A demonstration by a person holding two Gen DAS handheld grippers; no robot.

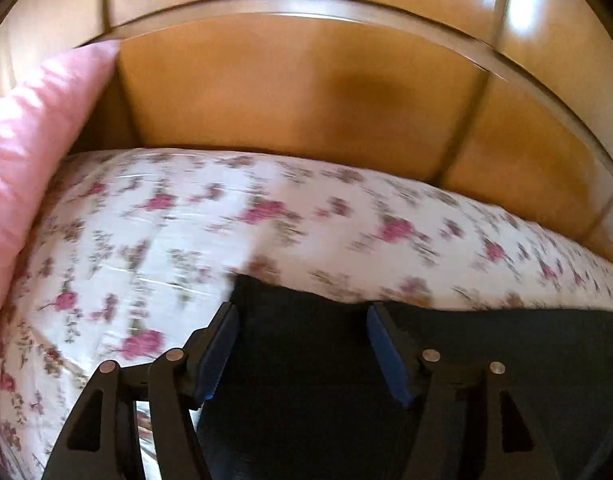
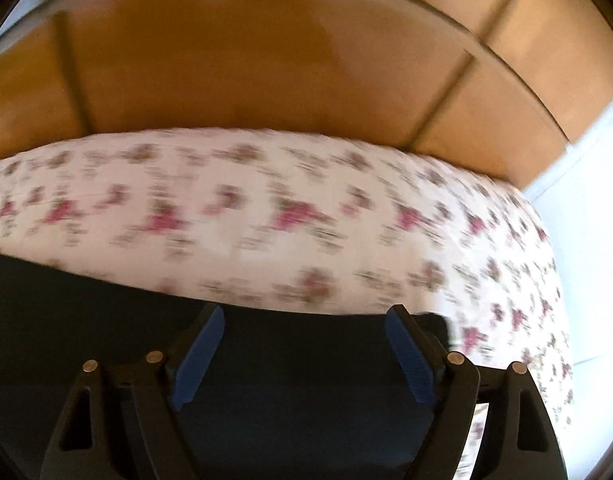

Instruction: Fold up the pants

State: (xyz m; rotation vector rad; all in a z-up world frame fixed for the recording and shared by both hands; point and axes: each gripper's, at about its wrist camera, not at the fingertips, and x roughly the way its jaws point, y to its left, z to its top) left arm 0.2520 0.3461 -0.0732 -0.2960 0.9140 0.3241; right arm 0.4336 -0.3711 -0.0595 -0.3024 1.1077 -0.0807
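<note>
This is a home bedroom: a bed with white rose-printed sheet (image 1: 266, 216), a glossy wooden headboard (image 1: 306, 88), and a pink satin pillow (image 1: 38, 140).

- The pants (image 1: 486, 360) are dark, nearly black, and lie flat on the floral bedsheet (image 1: 266, 220).
- Their far edge runs straight across the sheet.
- One corner (image 2: 436, 322) ends just short of the bed's right side.

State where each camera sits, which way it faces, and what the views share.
Left wrist: rides the left claw, angled down at dark pants, pink pillow left; open fingers show.
Right wrist: rides the right claw, angled down; open fingers show, bright floor right.
Shared: pants, floral bedspread, wooden headboard.
</note>
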